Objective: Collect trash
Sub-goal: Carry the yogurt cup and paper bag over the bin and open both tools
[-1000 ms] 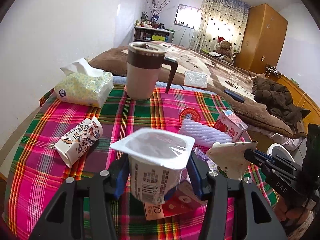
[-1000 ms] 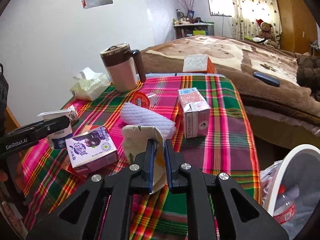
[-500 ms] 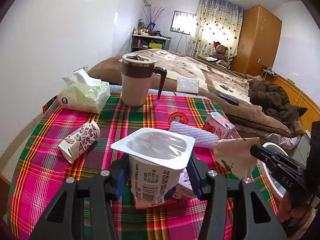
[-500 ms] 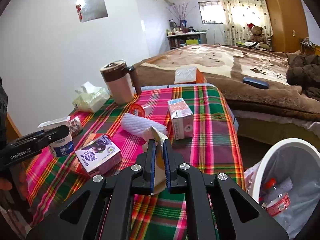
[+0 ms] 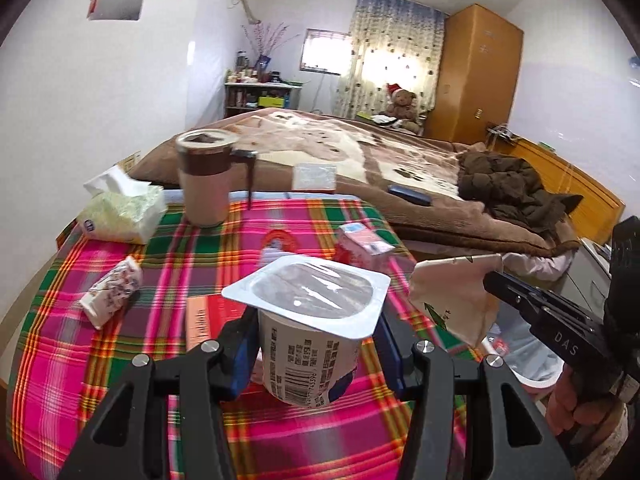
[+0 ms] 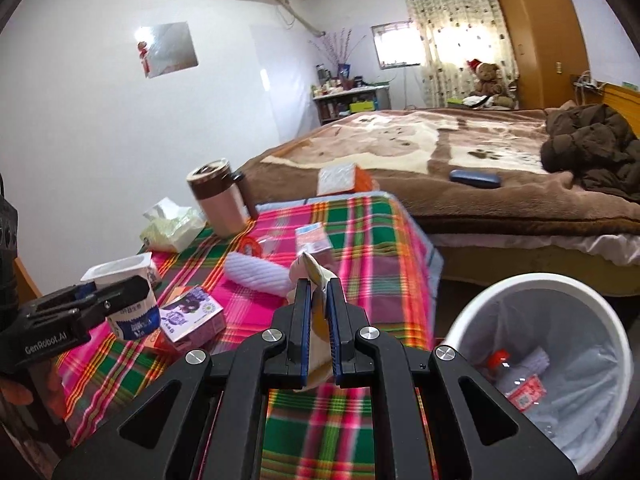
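My left gripper is shut on a white yogurt cup with a foil lid and holds it above the plaid table. The cup also shows in the right wrist view. My right gripper is shut on a flattened cream paper cup, which also shows in the left wrist view, lifted near the table's right edge. A white trash bin with a clear liner stands on the floor to the right and holds a plastic bottle.
On the table lie a patterned paper cup, a pink milk carton, a purple carton, a white ribbed roll, a tissue pack and a brown-banded mug. A bed stands behind.
Both grippers have lifted and pulled back with their loads. The right gripper has swung toward the bin, which now shows more fully.
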The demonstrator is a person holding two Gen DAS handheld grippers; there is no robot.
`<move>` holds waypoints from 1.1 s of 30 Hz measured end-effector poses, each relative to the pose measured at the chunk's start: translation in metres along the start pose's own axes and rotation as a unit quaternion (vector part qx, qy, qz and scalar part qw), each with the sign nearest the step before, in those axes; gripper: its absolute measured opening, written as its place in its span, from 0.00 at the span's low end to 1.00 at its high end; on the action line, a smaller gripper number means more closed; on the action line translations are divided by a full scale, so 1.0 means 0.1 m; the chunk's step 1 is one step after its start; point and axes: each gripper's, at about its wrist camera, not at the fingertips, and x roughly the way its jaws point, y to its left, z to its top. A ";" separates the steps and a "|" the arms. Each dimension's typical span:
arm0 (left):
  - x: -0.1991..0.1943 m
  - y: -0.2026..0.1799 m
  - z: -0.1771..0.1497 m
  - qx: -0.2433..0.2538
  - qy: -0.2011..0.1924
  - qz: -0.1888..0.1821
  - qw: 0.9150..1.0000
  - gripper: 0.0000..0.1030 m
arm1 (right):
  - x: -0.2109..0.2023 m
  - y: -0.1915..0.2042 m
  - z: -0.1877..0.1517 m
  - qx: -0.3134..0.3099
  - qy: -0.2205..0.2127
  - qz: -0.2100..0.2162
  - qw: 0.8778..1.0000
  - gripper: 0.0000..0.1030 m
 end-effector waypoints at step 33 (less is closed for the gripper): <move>0.50 -1.90 -0.12 0.118 0.045 -0.151 0.980 0.52 | -0.54 -1.27 -0.17 0.071 -0.008 -0.163 0.984 0.08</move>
